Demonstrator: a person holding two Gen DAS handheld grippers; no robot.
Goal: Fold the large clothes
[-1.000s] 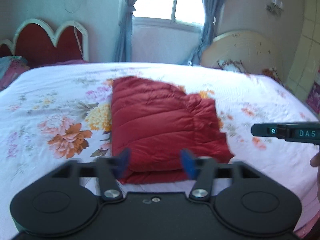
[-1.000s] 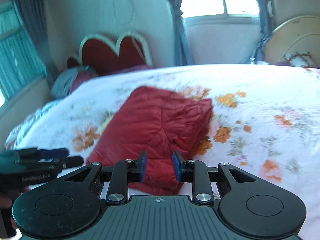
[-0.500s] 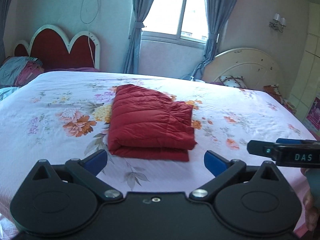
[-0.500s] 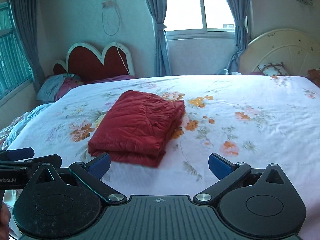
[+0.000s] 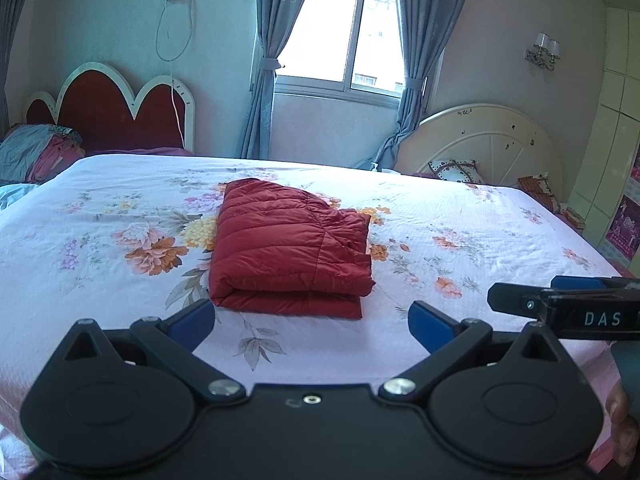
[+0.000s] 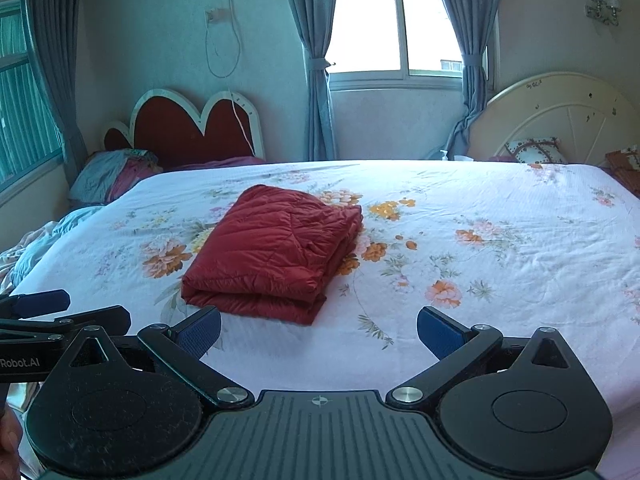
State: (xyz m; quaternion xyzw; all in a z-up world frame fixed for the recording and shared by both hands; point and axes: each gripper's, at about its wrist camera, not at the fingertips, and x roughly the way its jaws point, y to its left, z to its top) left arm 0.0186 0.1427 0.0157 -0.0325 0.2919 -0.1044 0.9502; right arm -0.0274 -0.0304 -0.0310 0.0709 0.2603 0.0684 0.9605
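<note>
A red quilted jacket [image 5: 290,246] lies folded in a compact stack on the floral bed sheet [image 5: 100,264]; it also shows in the right wrist view [image 6: 276,256]. My left gripper [image 5: 312,326] is open and empty, held back from the jacket's near edge above the sheet. My right gripper [image 6: 318,330] is open and empty, also back from the jacket. The right gripper shows side-on at the right edge of the left wrist view [image 5: 560,304]. The left gripper shows at the left edge of the right wrist view [image 6: 60,320].
A red heart-shaped headboard [image 5: 108,112] and pillows [image 5: 36,152] stand at the far left. A cream round headboard [image 5: 488,140] stands at the far right. A curtained window [image 5: 344,32] is behind the bed. A cabinet [image 5: 616,160] is at right.
Both grippers opened wide, let go of the jacket and pulled back from it. The jacket now rests folded on the bed, farther from both cameras.
</note>
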